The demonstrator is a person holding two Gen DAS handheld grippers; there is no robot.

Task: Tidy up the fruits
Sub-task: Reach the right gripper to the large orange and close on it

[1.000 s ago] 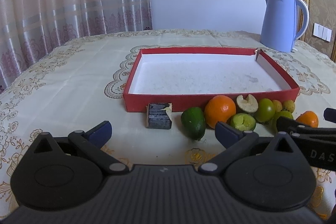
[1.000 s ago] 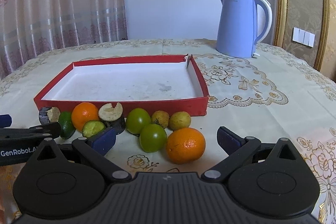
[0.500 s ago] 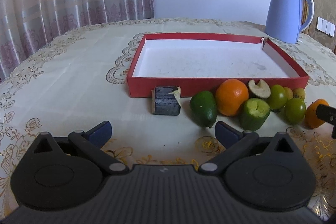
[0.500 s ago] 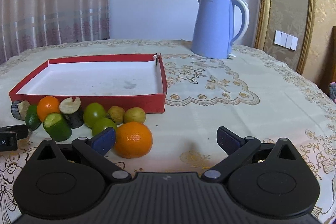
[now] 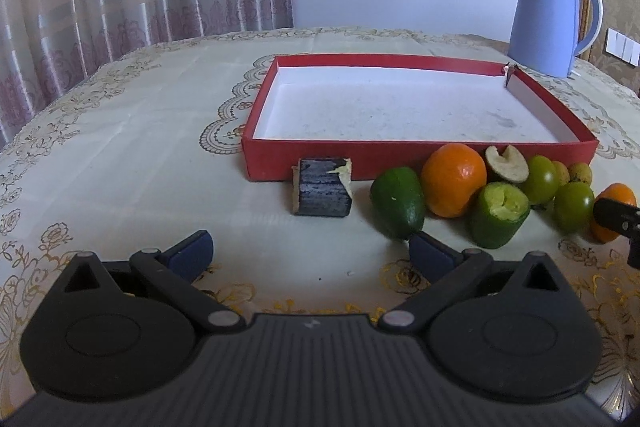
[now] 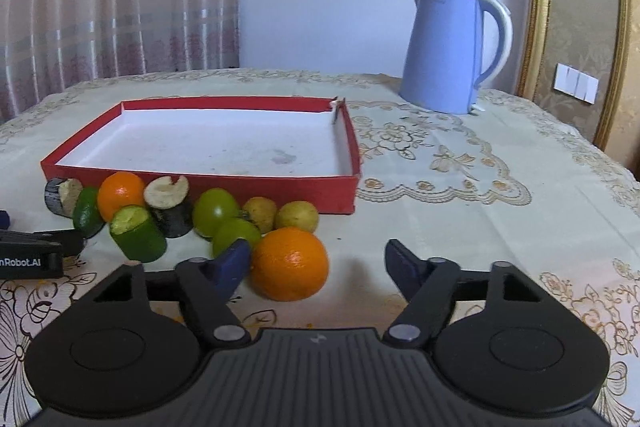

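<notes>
A red tray (image 5: 416, 157) (image 6: 200, 183) with a white floor lies empty on the table. A row of fruit lies along its near wall: a dark cut piece (image 5: 322, 191), a green avocado (image 5: 398, 202), an orange (image 5: 454, 179), a cut green fruit (image 5: 498, 214) (image 6: 138, 233), green tomatoes (image 6: 218, 211), two small yellow fruits (image 6: 297, 215) and a second orange (image 6: 289, 263). My left gripper (image 5: 310, 249) is open and empty, just short of the dark piece and avocado. My right gripper (image 6: 318, 261) is open, with the second orange between its fingers near the left one.
A blue electric kettle (image 5: 550, 19) (image 6: 452, 51) stands behind the tray at the right. Curtains hang beyond the table's far left edge. The embroidered tablecloth (image 6: 460, 163) lies bare right of the tray. The left gripper's tip (image 6: 32, 253) shows in the right wrist view.
Both grippers have drawn back and risen a little, so the fruit row sits farther ahead. The right gripper has shifted right; the orange now lies between its fingers. Both stay open.
</notes>
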